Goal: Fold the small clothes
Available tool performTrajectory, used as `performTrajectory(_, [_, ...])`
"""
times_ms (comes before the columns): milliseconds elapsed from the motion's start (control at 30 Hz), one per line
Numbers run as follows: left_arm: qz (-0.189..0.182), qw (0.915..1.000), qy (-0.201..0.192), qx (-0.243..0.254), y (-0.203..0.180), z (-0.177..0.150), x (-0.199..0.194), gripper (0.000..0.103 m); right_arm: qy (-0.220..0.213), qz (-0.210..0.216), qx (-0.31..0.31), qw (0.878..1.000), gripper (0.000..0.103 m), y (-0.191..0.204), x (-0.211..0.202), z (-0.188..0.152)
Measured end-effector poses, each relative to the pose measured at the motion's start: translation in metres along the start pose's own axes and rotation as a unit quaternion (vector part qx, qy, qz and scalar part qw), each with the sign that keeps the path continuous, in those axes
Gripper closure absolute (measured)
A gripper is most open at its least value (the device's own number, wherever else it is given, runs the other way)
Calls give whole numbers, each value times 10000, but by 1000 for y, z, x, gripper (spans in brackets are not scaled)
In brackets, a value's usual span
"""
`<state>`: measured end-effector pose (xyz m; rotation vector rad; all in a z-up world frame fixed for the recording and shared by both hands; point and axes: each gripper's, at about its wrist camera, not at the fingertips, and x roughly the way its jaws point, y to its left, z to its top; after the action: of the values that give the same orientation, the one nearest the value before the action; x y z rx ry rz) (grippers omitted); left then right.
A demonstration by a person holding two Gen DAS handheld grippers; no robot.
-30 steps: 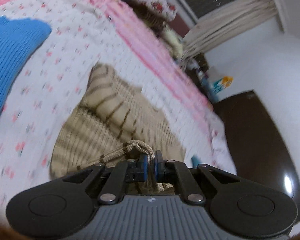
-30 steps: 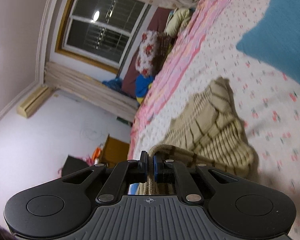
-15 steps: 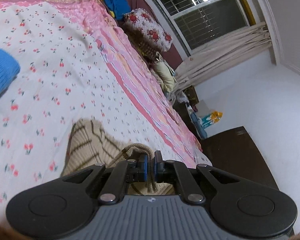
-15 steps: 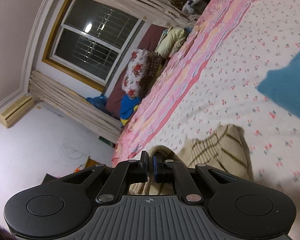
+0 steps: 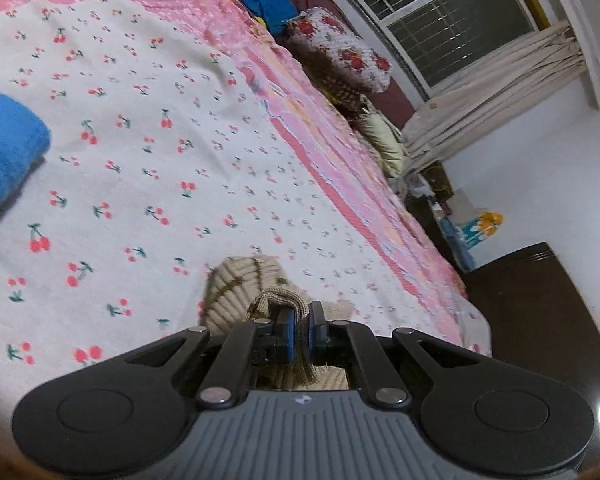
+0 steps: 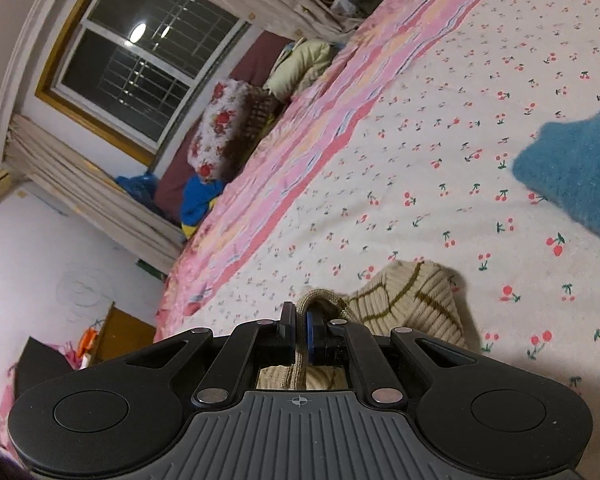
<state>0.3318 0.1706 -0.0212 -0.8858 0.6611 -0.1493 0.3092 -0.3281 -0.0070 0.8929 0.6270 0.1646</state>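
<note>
A small beige knitted garment with brown stripes lies on the cherry-print bedspread, mostly hidden under the gripper bodies. My left gripper is shut on a ribbed edge of it, which bunches up between the blue pads. In the right wrist view the same beige knitted garment shows just past my right gripper, which is shut on another ribbed fold of it. Both grippers hold the cloth low over the bed.
A blue knitted garment lies on the bed to the left, seen as the blue knitted garment at right in the other view. Floral pillows and a window are beyond the pink striped border. A dark cabinet stands past the bed's edge.
Both grippers carried the beige garment's edge forward and lower over the bed. Much less of the garment shows ahead of the fingers now; the blue garment shifted toward the frame edges.
</note>
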Motion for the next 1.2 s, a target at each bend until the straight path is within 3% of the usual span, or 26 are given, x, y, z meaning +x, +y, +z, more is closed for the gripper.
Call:
performTrajectory(133, [193, 9998, -10, 33, 0, 4, -4, 88, 108, 87, 17, 9999, 92, 1, 6, 4])
performTrajectory(200, [131, 9999, 43, -53, 0, 7, -5, 79, 124, 31, 42, 9999, 90, -1, 6, 4])
performTrajectory(267, [119, 9999, 24, -43, -4, 8, -7, 60, 165, 35, 160, 9997, 80, -5, 5, 5])
performTrajectory(367, [179, 9997, -117, 139, -14, 8, -13, 47, 39, 114, 259, 9996, 67, -9, -2, 8])
performTrajectory(533, [147, 9996, -180, 138, -17, 8, -25, 43, -46, 52, -61, 10000, 66, -3, -9, 8])
performTrajectory(633, [241, 9992, -111, 287, -15, -4, -34, 42, 112, -388, -509, 9979, 66, 1, -2, 1])
performTrajectory(833, [699, 9926, 32, 989, -16, -31, -40, 42, 447, -1140, -1486, 9813, 66, 9, 18, -20])
performTrajectory(933, [777, 9911, 196, 1059, -14, -36, -31, 41, 671, -1177, -1694, 9762, 66, 9, 27, -30])
performTrajectory(1000, [817, 9901, 256, 1113, -15, -39, -25, 42, 689, -1213, -1771, 9743, 76, 11, 28, -34])
performTrajectory(1033, [833, 9895, 266, 1149, -16, -40, -24, 42, 710, -1211, -1779, 9740, 87, 12, 28, -34])
performTrajectory(1200, [795, 9879, 189, 1320, -26, -44, -21, 42, 547, -952, -1553, 9817, 93, 10, 17, -21])
